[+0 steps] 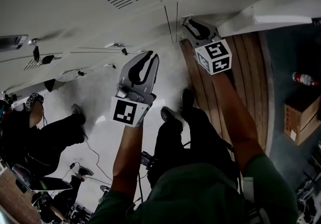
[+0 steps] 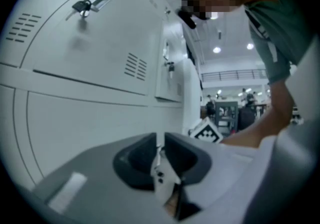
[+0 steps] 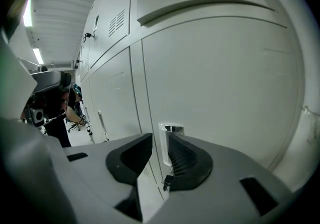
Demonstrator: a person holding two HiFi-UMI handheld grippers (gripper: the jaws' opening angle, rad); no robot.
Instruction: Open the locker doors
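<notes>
Locker doors (image 3: 215, 82) (handle (image 3: 171, 129) half hidden behind jaws)

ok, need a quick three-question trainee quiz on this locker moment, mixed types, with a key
1. True or false: the right gripper is clamped shut on the chrome handle of the locker door.
2. Which gripper is lined up on that handle? A left, B right, C both.
3. Fill in: the left gripper has its jaws ___, with nothing between them.
Key: 1 false, its jaws stand apart and the pads do not press the handle; 2 B; 3 together.
</notes>
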